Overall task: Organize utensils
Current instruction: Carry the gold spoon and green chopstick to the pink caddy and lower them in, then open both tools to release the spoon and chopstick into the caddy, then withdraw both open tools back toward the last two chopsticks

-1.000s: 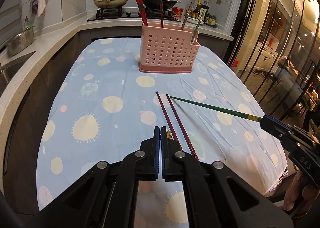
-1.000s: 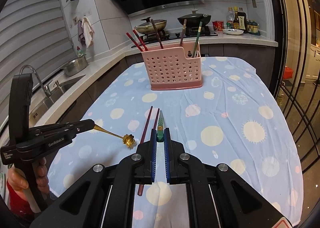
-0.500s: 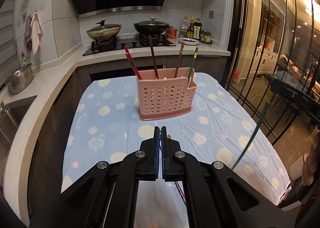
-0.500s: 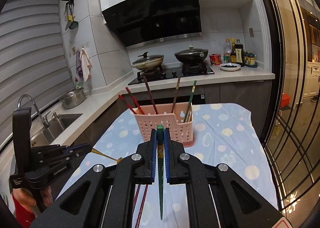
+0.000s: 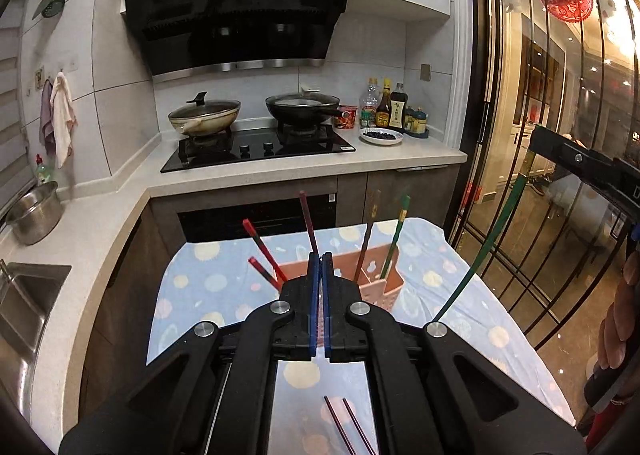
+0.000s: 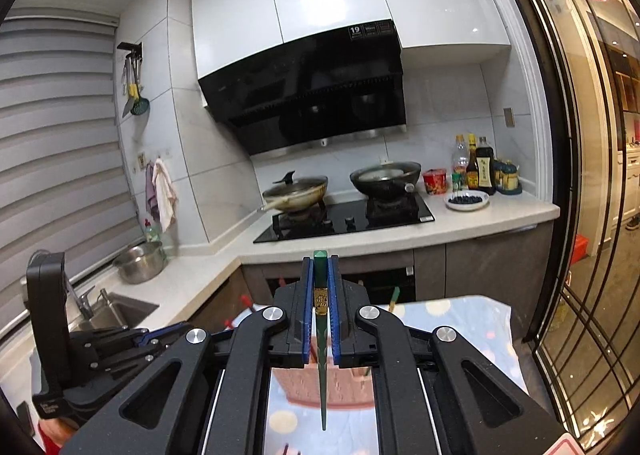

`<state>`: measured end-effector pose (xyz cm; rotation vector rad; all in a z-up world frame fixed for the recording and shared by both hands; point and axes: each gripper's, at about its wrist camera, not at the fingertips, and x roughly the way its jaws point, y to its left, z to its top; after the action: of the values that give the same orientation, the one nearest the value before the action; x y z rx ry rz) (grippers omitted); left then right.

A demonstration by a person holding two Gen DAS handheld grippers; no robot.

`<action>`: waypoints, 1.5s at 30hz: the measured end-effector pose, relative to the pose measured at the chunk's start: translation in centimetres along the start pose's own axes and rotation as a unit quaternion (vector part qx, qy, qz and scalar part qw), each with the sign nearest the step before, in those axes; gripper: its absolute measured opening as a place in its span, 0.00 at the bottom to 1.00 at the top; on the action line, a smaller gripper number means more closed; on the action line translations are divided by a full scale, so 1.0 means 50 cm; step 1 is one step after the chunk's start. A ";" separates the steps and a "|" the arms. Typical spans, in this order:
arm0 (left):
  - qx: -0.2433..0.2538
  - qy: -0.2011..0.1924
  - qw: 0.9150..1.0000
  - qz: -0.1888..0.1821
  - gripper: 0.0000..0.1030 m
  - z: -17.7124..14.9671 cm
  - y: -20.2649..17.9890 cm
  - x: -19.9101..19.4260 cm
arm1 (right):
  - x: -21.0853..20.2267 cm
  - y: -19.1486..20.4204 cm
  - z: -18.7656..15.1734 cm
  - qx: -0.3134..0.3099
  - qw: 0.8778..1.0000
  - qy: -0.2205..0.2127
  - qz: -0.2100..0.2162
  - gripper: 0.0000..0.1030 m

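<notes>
A pink perforated utensil basket stands on the dotted blue tablecloth with several chopsticks upright in it. It also shows in the right wrist view, behind my fingers. My right gripper is shut on a green chopstick, which hangs tip down above the basket; it also shows in the left wrist view. My left gripper is shut, raised above the table in front of the basket; earlier it held a gold spoon, hidden now. Two dark red chopsticks lie on the cloth below it.
The table has a counter with a sink and a steel pot on its left. Behind are a hob with two pans and bottles. A glass partition runs along the right.
Both grippers have risen well above the table and tilted up. The green chopstick went from lying flat near the cloth to hanging tip down over the basket.
</notes>
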<state>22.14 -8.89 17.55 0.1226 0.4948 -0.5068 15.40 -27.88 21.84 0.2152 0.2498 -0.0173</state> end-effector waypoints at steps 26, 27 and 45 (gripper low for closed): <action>-0.011 0.056 0.998 0.017 0.01 0.002 0.050 0.200 | 0.274 -0.003 -0.015 -0.019 0.998 0.061 -0.016 0.06; -0.011 0.058 0.998 0.018 0.01 0.000 0.051 0.203 | 0.278 -0.003 -0.021 -0.019 0.998 0.065 -0.016 0.06; -0.016 0.051 0.998 0.041 0.26 -0.008 0.053 0.199 | 0.266 -0.008 -0.062 -0.024 0.996 0.079 -0.031 0.11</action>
<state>30.84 -10.83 12.36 0.1375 0.5950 -0.4126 27.52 -27.48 15.53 0.1620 0.4138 -0.0554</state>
